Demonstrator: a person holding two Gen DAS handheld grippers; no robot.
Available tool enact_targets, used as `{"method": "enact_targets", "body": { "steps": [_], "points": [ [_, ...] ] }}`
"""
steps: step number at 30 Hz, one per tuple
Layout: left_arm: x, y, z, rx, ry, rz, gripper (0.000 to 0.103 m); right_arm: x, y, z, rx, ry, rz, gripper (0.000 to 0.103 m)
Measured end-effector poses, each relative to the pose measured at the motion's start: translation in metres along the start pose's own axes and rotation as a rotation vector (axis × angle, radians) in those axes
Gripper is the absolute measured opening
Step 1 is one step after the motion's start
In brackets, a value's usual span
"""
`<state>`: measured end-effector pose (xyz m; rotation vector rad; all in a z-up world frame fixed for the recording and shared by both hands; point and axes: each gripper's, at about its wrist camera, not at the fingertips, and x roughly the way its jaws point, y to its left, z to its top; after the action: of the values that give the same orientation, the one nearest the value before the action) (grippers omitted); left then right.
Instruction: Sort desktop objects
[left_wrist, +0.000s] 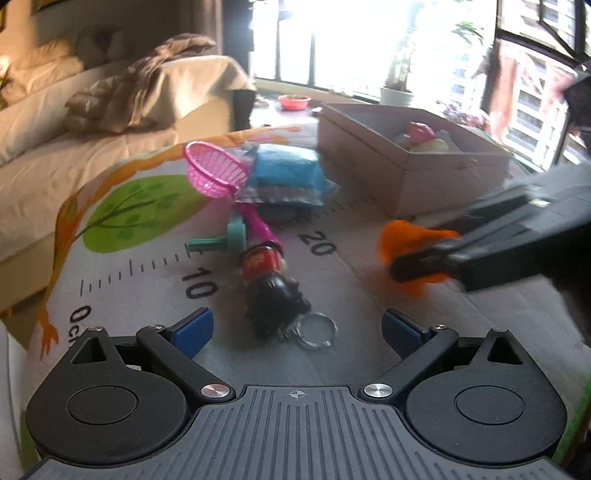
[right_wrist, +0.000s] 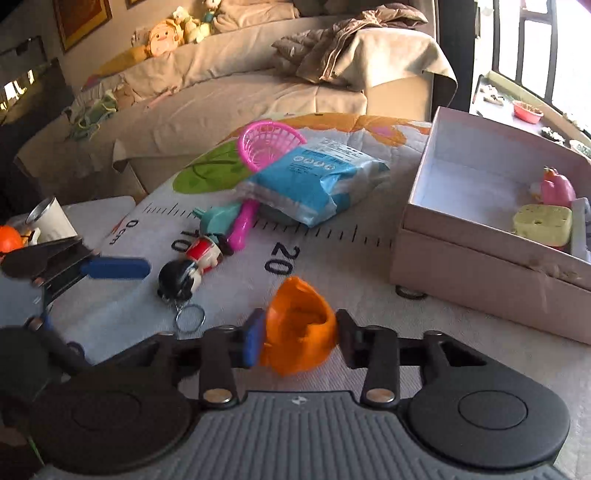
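Note:
My right gripper (right_wrist: 297, 338) is shut on an orange toy cup (right_wrist: 299, 328), held just above the mat; it also shows in the left wrist view (left_wrist: 413, 247). My left gripper (left_wrist: 297, 328) is open and empty, its blue pads either side of a doll keychain (left_wrist: 271, 284) lying on the mat, also in the right wrist view (right_wrist: 192, 273). Behind the doll lie a pink toy net (left_wrist: 218, 173), a teal toy (left_wrist: 229, 240) and a blue packet (left_wrist: 284, 177). A pink cardboard box (right_wrist: 480, 258) at right holds a pink toy (right_wrist: 557, 188) and a yellow block (right_wrist: 543, 221).
The mat (left_wrist: 147, 258) carries a printed ruler and tree. A sofa (right_wrist: 240, 92) with blankets stands behind it. A small side surface at left holds a white cup (right_wrist: 51, 218) and an orange ball (right_wrist: 9, 238). Windows are at the back right.

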<state>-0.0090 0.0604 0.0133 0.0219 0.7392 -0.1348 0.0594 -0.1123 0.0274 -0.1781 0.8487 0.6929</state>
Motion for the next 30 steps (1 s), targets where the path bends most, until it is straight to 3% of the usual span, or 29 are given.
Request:
{"method": "enact_targets", "body": {
  "steps": [5,7,11,13,18,23,25,29,30],
  "points": [
    [0.012,0.010,0.010,-0.110,0.002,-0.008,0.098,-0.032,-0.009,-0.001,0.005,-0.019,-0.045,0.039],
    [0.014,0.008,0.013,-0.117,-0.001,-0.016,0.084,-0.046,-0.014,0.001,0.012,-0.037,-0.060,0.039],
    [0.017,-0.001,0.017,-0.091,0.001,-0.001,0.069,-0.074,-0.023,0.010,0.014,-0.098,-0.084,0.039],
    [0.017,-0.010,0.017,-0.070,0.000,-0.021,0.052,-0.087,-0.034,0.020,0.028,-0.142,-0.113,0.039],
    [0.022,-0.048,0.019,0.010,0.006,-0.158,0.052,-0.082,-0.072,0.055,0.092,-0.201,-0.214,0.039],
    [0.019,-0.076,0.019,0.065,0.005,-0.332,0.062,-0.053,-0.106,0.083,0.177,-0.225,-0.289,0.041],
    [0.014,-0.075,0.019,0.076,-0.028,-0.312,0.076,-0.048,-0.109,0.081,0.186,-0.219,-0.296,0.041],
    [0.014,-0.056,0.020,0.051,-0.050,-0.189,0.080,-0.055,-0.093,0.059,0.147,-0.223,-0.262,0.043],
    [0.015,-0.050,0.020,0.036,-0.053,-0.172,0.086,-0.059,-0.086,0.050,0.125,-0.223,-0.246,0.046]
  ]
}}
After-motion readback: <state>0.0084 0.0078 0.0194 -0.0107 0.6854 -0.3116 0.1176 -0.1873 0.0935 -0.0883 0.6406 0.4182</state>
